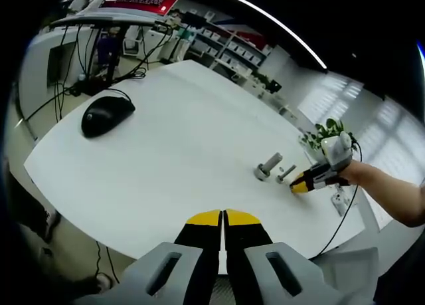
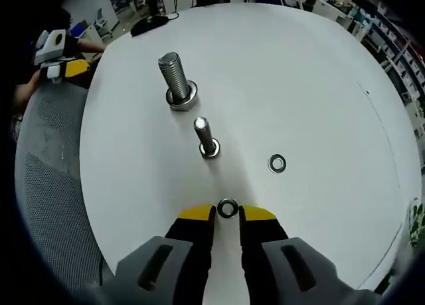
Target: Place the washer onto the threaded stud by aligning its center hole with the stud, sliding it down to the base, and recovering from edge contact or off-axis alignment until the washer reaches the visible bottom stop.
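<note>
White and round-edged, the counter [image 2: 319,72] carries the few things; shelving with bins and a long ceiling light sit beyond its far edge in the left gripper view, and a grey mesh chair seat [image 2: 50,185] lies off its edge in the right gripper view.

In the right gripper view the right hand-held gripper [image 2: 227,214] rises near the counter's near edge; its yellow-tipped jaws are a little apart with a washer [image 2: 228,208] between the tips, touching or nearly touching both, though whether it is truly pinched I cannot tell; the washer looks to lie flat on or just above the counter. Just beyond it a small threaded stud [image 2: 206,137] stands upright on its own base; farther in, a larger threaded stud [image 2: 178,80] stands on a wider collar; a second washer [image 2: 277,163] lies flat on the counter, apart from both studs.

In the left gripper view the left hand-held gripper [image 1: 222,217] hovers over the counter's near edge, jaws pressed together and holding nothing; a black computer mouse [image 1: 106,114] sits toward another edge with cables behind it; the two studs show small near the far side, with the right hand-held gripper and a person's forearm [image 1: 392,189] beside them.
</note>
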Demonstrator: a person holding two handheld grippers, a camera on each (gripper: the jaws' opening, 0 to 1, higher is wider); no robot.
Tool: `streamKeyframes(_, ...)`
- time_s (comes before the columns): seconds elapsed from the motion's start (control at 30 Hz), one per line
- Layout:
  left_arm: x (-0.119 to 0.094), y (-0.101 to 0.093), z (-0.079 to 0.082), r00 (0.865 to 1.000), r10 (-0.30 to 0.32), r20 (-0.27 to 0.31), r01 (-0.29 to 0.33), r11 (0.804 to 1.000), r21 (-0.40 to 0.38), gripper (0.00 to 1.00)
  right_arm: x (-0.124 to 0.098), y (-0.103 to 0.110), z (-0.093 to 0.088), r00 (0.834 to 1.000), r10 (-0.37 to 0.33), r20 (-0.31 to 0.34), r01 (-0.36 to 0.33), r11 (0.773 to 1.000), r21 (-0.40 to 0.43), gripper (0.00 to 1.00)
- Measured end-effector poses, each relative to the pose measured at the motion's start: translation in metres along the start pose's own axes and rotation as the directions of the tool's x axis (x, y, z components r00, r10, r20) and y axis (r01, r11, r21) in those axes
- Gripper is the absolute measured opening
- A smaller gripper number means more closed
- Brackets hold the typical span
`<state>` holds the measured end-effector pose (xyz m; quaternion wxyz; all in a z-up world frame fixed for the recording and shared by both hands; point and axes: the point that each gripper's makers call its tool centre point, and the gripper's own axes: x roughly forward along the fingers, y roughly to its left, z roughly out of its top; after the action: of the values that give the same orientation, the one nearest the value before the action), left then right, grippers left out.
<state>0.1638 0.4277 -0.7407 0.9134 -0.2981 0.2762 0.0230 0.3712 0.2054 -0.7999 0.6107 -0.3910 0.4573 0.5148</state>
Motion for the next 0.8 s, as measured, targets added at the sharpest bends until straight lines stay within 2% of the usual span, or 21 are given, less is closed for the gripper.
streamKeyframes(0.2,0.0,0.0,0.0,1.0,-0.001,0.003,0.001,1.0,-0.002,0.0,-0.002,0.004,-0.001,1.0,-0.019,-0.021,0.019,0.999,-0.036,0.15)
streamKeyframes(0.33,0.0,0.0,0.001,1.0,-0.002,0.007,0.002,1.0,-0.002,0.0,-0.003,0.003,-0.002,0.999,-0.037,0.033,0.038,0.999,-0.031,0.14)
streamKeyframes(0.53,0.0,-0.001,0.001,1.0,-0.002,0.004,0.002,1.0,0.0,0.0,-0.002,0.001,-0.002,0.993,-0.046,0.108,0.038,0.996,0.076,0.13)
streamKeyframes(0.63,0.0,-0.001,0.0,1.0,-0.001,0.002,0.001,1.0,0.0,0.0,-0.006,0.001,-0.005,0.994,-0.044,0.103,0.035,0.996,0.086,0.13)
streamKeyframes(0.8,0.0,0.0,0.001,1.0,-0.001,0.002,0.001,1.0,0.0,0.0,-0.016,0.009,0.002,0.991,-0.034,0.127,0.023,0.996,0.083,0.13)
